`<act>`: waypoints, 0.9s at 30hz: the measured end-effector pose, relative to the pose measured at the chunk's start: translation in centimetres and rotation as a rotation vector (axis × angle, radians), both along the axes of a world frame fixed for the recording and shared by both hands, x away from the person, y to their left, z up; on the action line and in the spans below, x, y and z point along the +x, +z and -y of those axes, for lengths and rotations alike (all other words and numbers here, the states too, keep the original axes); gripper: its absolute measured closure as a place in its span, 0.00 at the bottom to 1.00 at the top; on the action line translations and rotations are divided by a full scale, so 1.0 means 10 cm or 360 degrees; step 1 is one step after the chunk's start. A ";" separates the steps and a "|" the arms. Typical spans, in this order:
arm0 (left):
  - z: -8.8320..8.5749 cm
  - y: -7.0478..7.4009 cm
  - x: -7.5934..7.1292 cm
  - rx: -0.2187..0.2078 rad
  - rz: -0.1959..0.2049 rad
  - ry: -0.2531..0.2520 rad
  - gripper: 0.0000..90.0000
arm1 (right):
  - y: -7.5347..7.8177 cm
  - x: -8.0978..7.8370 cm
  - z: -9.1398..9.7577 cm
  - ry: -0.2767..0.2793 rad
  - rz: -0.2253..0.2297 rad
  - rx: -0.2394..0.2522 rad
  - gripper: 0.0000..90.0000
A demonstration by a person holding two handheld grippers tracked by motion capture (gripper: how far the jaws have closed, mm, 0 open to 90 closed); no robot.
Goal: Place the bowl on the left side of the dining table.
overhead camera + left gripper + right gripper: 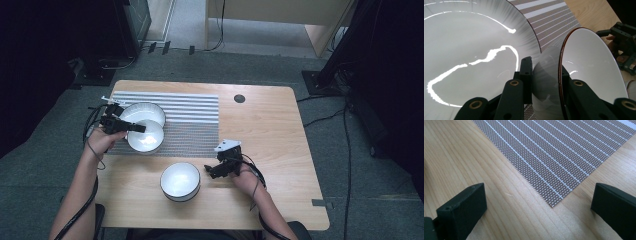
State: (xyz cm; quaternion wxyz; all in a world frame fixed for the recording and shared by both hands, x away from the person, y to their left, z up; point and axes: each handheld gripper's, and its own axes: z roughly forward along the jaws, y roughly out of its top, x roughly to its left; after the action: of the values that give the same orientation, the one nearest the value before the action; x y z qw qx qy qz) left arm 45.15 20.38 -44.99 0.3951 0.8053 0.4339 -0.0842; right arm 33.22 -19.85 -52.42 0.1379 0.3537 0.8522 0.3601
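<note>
Your left tongs [141,128] clamp the rim of a white bowl [146,136] near the counter's [270,130] left edge; your right tongs [209,172] hang wide; no writing is readable.

We find no lettering, label, brand mark, number or sign that can be read in any of the views. The white bowls [146,136] carry no print that we can make out; the striped mat [190,120] bears a woven pattern of lines and dots, not characters. The wooden worktop [265,130] shows plain grain and a dark round cap [239,98] without a legible mark. The black fingers [461,207] we see in the right gripper view have no stamped text that we can read, and the furniture beyond the worktop is too dark and small for us to tell.
</note>
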 end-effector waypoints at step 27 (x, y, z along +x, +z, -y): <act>-0.01 -0.06 0.20 -0.0039 -0.0044 0.0029 0.84 | 0.00 0.00 0.00 -0.0002 -0.0002 0.0000 0.00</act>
State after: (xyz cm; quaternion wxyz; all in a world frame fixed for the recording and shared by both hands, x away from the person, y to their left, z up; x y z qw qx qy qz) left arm 47.11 20.49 -45.56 0.3996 0.7952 0.4457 -0.0969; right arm 33.21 -19.84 -52.41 0.1374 0.3544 0.8521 0.3597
